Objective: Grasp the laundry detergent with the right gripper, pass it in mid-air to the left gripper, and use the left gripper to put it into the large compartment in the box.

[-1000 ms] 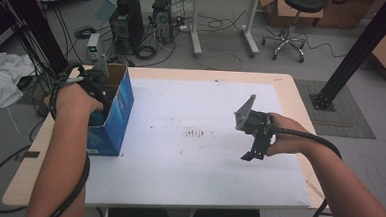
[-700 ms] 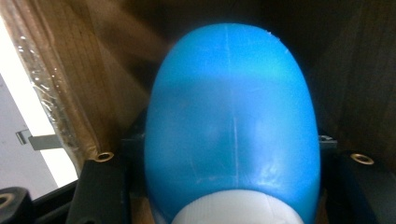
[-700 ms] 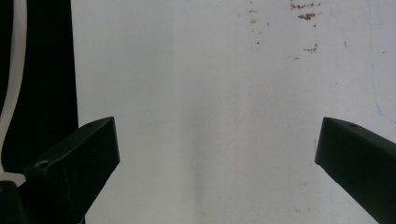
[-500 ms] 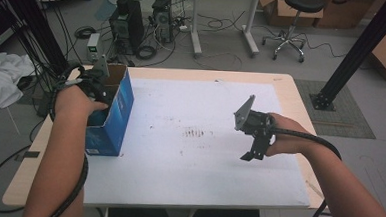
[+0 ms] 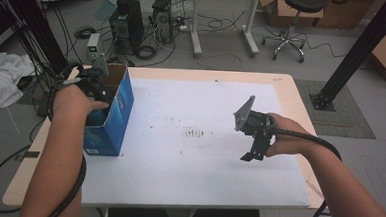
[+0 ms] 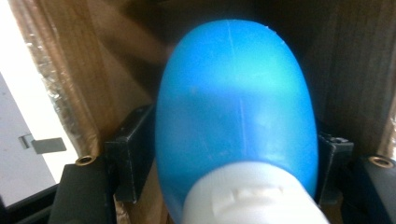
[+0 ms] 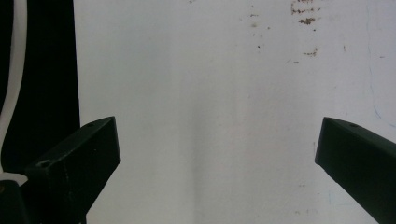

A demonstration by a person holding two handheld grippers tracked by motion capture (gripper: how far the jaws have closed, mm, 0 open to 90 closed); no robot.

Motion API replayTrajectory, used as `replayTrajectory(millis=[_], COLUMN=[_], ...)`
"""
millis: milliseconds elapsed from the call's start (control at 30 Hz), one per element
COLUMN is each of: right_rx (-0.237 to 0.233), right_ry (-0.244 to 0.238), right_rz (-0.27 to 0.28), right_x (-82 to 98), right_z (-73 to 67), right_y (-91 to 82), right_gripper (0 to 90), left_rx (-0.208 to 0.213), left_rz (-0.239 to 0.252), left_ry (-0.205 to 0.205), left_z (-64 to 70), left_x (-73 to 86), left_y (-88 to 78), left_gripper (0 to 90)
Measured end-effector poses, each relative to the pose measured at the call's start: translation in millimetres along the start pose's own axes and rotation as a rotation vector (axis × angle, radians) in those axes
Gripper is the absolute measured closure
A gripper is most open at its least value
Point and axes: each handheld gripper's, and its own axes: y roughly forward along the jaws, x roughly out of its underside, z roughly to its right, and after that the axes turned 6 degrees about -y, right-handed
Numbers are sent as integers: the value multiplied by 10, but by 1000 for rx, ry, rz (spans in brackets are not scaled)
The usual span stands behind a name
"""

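Blue bottle point(image 6: 233, 107) with white cap point(image 6: 247, 196) inside the cardboard box point(image 5: 111, 115), long axis running away from the camera, cap nearest, between the just-opening left gripper point(image 6: 224, 168) jaws, grip uncertain, right gripper point(image 5: 253, 144) open above the tabletop point(image 5: 188, 168)

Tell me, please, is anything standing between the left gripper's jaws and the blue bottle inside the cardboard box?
Nothing visible does. In the left gripper view the blue bottle with its white cap sits directly between the left gripper jaws, which have just been opening. The box's brown inner walls stand beside and behind it, not between.
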Motion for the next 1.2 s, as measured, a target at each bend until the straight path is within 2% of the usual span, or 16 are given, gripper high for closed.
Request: replayTrajectory(millis=[267,567,733,933,1200], right_rx=[2,6,3,4,8], right_ry=[-1,-4,-1,2,4], right_rz=[2,2,6,4,4], right_x=[-9,-11,-8,8,23], right_z=[0,-7,-12,-21,-19], right_y=[-8,-32,-28,-34,-75], right_gripper=[0,0,0,0,0], left_rx=[-9,-19,-22,-28,-37], left_rz=[12,21,18,20,51], left_ry=[9,9,22,38,65], left_z=[13,32,62,102,135], left_x=[26,70,87,110,150], left_y=[-98,-261,-332,-431,-640], left_gripper=[304,239,194,192,158])
